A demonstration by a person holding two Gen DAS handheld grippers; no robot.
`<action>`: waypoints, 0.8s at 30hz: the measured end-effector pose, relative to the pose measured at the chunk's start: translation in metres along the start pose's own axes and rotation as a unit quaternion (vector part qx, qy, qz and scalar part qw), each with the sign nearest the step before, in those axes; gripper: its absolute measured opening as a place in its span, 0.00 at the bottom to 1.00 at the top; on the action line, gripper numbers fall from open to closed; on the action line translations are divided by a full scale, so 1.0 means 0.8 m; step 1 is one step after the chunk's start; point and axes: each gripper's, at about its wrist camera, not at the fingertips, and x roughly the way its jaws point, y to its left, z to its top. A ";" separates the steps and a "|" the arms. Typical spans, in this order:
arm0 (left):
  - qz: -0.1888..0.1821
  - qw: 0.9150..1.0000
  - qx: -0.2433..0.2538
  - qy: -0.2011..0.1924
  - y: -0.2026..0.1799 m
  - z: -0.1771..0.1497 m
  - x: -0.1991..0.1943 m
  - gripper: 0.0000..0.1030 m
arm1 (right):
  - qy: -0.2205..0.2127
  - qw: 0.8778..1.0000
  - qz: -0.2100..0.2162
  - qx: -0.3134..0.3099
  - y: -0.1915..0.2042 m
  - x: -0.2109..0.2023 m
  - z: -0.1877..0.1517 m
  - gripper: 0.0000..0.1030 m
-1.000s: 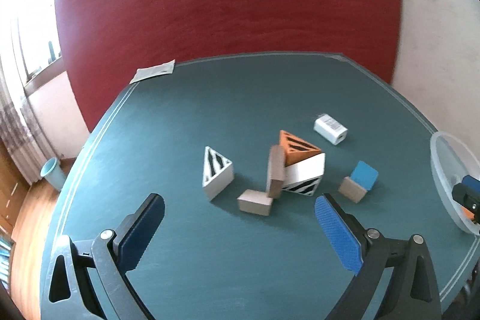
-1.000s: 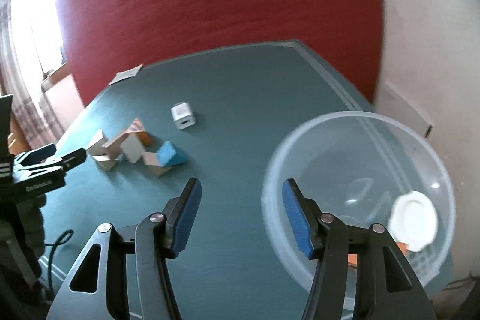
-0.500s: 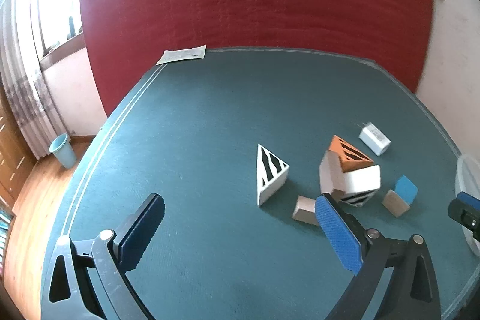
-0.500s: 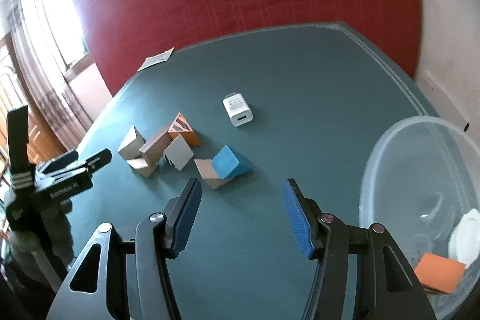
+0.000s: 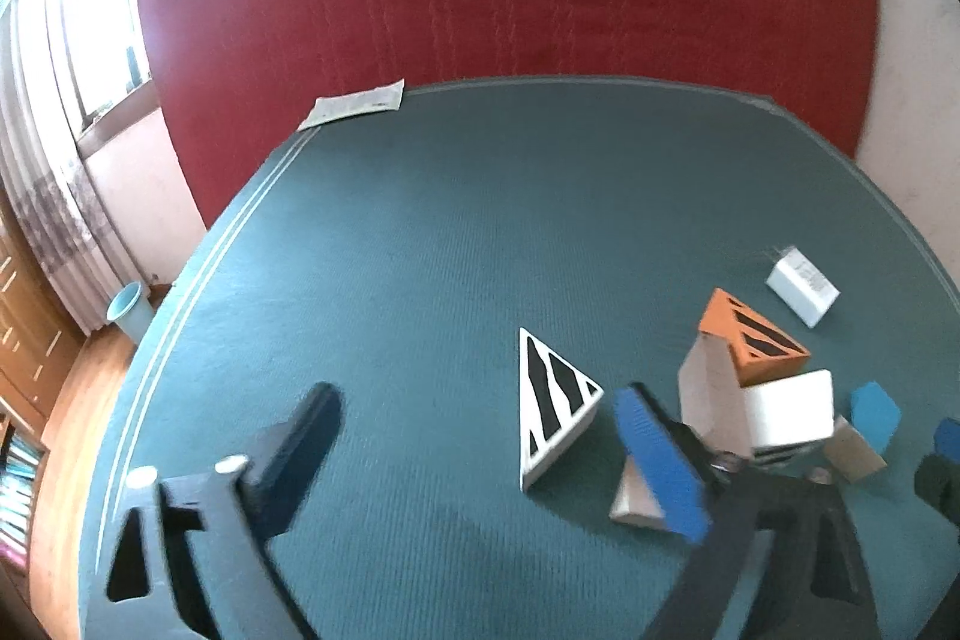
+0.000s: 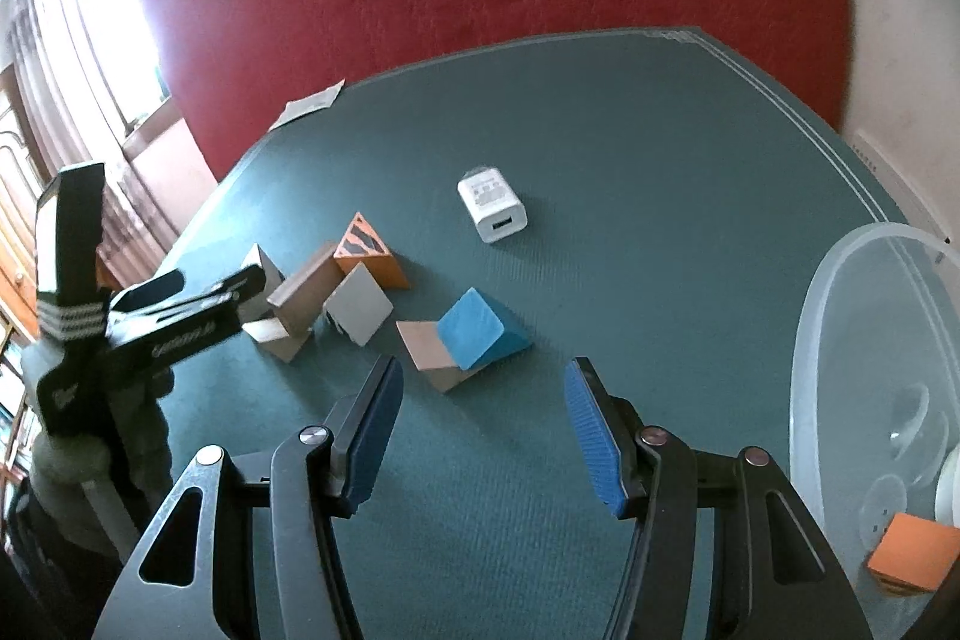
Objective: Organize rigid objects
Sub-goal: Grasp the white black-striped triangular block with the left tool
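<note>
left gripper (image 5: 480,448): my jaws are closing right now with nothing between them, just bare green mat. The zebra-striped white wedge (image 5: 555,403) sits just past the right finger's tip, not inside the gap.

right gripper (image 6: 480,430): jaws part-open and empty, hovering short of the blue-faced block (image 6: 477,331).

where the stuff is: loose cluster mid-table (image 6: 660,148). The orange striped wedge (image 6: 371,250), a plain wooden block (image 6: 303,295) and a white wedge (image 6: 360,310) lean on each other. The white USB charger (image 6: 493,211) sits apart, farther back. The clear plastic bowl (image 6: 840,340) is at my right, with an orange block (image 6: 915,559) already in it.

progress guess: barely started, most pieces not sorted yet.

risk 1: if I keep closing the left one here, I pinch air or clip the zebra wedge's corner and spin it away.

risk 2: sloped wedge faces could squirt out of flat pads.

risk 3: the leaning pile probably topples if I nudge any one piece.

risk 4: both grippers are near the same cluster, so they could bump.
</note>
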 end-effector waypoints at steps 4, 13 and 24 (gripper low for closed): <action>-0.016 1.000 -0.010 0.007 0.013 -0.014 -0.019 0.75 | 0.005 1.000 0.001 0.003 -0.002 0.004 -0.004 0.56; -0.035 0.999 -0.011 0.016 0.030 -0.024 -0.032 0.35 | 0.020 1.000 0.018 0.000 0.002 0.014 -0.011 0.56; -0.031 0.999 -0.013 0.006 0.043 -0.027 -0.036 0.35 | 0.040 0.995 0.079 0.054 -0.011 0.029 0.009 0.55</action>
